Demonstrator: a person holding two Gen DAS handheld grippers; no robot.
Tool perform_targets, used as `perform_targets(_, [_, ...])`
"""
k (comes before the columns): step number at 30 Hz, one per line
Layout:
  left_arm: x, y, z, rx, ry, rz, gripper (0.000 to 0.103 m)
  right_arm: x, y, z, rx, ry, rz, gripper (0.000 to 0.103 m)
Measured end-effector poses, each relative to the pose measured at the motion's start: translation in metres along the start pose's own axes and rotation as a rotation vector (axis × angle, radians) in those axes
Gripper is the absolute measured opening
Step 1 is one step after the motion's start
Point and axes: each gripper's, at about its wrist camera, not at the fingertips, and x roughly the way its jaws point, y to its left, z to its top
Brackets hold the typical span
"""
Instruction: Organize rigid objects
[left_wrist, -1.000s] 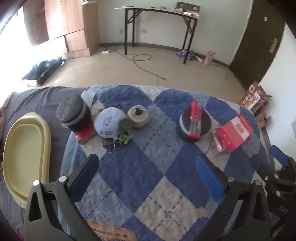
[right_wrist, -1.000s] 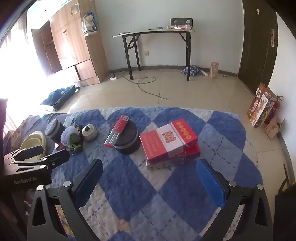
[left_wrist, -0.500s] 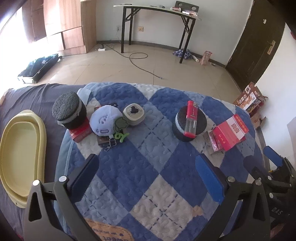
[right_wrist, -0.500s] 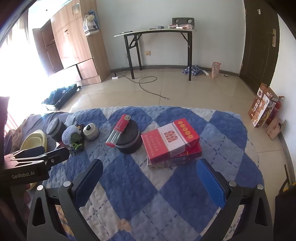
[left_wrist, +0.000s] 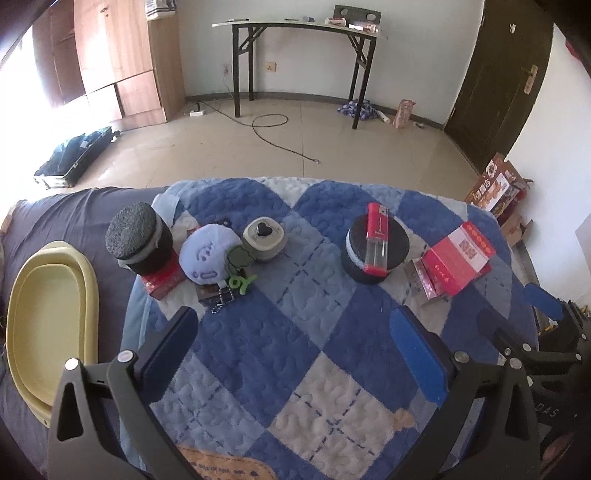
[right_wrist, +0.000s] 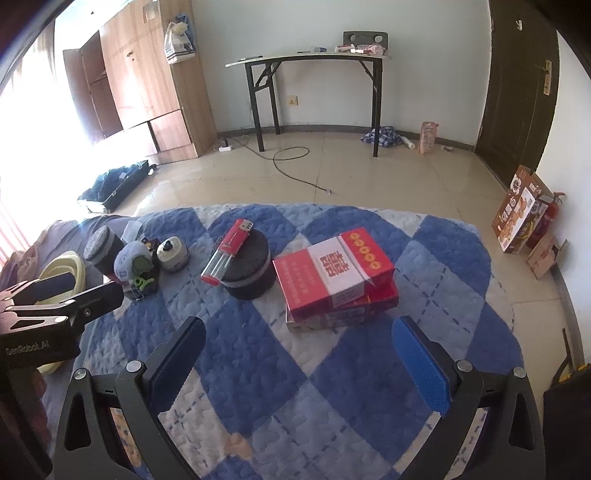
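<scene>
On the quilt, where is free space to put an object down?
Free: the quilt between the grippers and the objects, and the strip between the beige tin and the black round box. Crowded: around the plush toy.

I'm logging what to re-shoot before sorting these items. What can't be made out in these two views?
- Red flat item, left wrist view: mostly hidden under the black cylinder.
- Lower red box, right wrist view: covered by the top red box.
- Dark card, left wrist view: hidden by the blue plush.
- Yellow tray, right wrist view: blocked by the left gripper.
- Print on the red tube: too small.
</scene>
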Motion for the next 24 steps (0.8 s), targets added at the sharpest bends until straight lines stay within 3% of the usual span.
perform_targets(24, [0.009,0.006,-0.003,-0.045,0.057,-0.003,0.103,0.011,-0.002,-0.003,0.008,0.045,0.014,0.103])
